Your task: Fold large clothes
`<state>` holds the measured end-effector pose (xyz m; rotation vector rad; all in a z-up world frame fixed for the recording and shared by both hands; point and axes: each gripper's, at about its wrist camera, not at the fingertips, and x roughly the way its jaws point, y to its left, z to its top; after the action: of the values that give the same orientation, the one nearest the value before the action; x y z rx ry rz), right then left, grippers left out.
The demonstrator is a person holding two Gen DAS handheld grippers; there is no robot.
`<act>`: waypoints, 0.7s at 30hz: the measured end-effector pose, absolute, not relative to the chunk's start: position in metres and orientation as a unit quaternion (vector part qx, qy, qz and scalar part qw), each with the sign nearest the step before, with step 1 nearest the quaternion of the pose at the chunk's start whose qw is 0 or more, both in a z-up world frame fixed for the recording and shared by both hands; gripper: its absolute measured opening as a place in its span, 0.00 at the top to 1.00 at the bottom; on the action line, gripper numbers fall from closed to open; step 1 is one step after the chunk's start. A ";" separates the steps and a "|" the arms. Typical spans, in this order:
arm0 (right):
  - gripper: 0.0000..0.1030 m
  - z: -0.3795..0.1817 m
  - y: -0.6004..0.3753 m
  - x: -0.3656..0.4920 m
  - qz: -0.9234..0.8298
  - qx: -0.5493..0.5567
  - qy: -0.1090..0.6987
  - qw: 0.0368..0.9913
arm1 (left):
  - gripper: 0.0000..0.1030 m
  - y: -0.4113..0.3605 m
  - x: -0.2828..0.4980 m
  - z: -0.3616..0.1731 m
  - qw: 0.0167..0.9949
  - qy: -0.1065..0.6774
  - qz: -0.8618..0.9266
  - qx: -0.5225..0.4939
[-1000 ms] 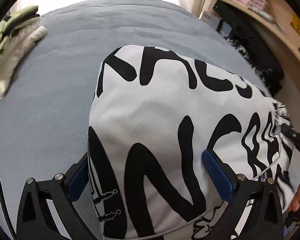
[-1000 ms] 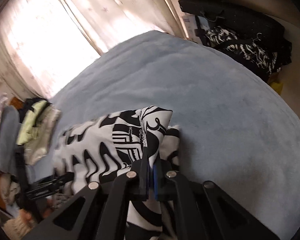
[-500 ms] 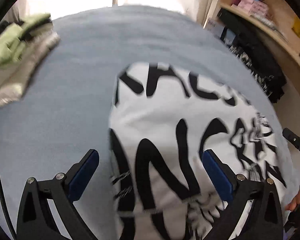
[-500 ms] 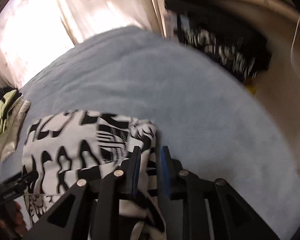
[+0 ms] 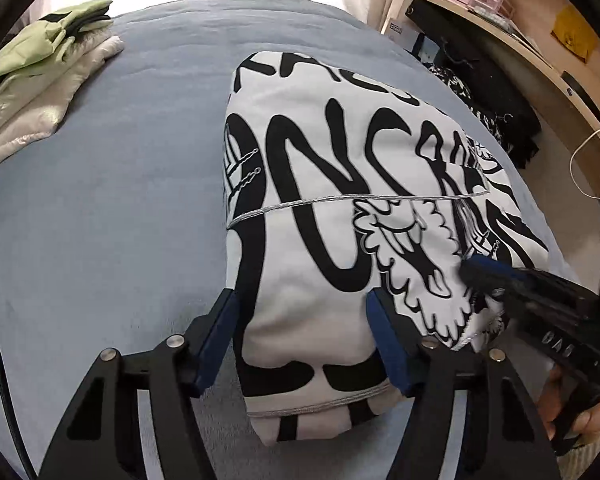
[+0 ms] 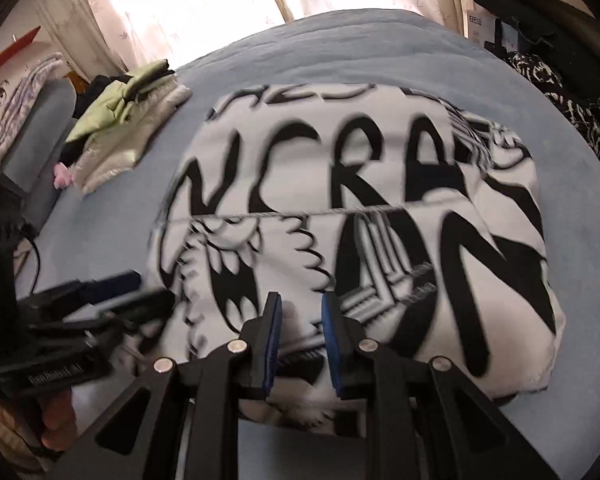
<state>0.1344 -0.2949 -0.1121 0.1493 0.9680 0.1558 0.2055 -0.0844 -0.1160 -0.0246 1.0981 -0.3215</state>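
Soft folded printed garment (image 5: 340,184), rounded block; left gripper (image 5: 304,340) wide, right gripper (image 6: 300,340) narrowly parted.

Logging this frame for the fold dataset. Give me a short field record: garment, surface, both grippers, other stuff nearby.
garment: black-and-white printed top, folded into a compact block, lying flat
surface: blue bed
left gripper: open, fingers straddling the top's near edge, nothing clamped
right gripper: open, narrow gap, over the top's near edge, nothing clamped
nearby: pile of green and cream clothes at the bed's far left, apart from the top
background: shelf with dark clothes below, on the right
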 end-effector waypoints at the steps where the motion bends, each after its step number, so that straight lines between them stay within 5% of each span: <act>1: 0.82 -0.111 -0.303 0.131 0.054 0.067 0.460 0.884 | 0.33 -0.084 0.206 -0.119 0.840 0.522 -0.150 -0.013; 6: 0.97 -0.104 -0.356 0.107 0.002 0.116 0.434 0.893 | 0.30 -0.073 0.215 -0.125 0.831 0.535 -0.146 -0.040; 21: 0.92 -0.084 -0.349 0.068 -0.036 0.161 0.428 0.889 | 0.30 -0.071 0.186 -0.099 0.848 0.516 -0.118 -0.001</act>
<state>0.0682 -0.3487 -0.0835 0.3342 0.8893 -0.0743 0.1863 -0.0711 -0.0986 -0.0014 1.0876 -0.2482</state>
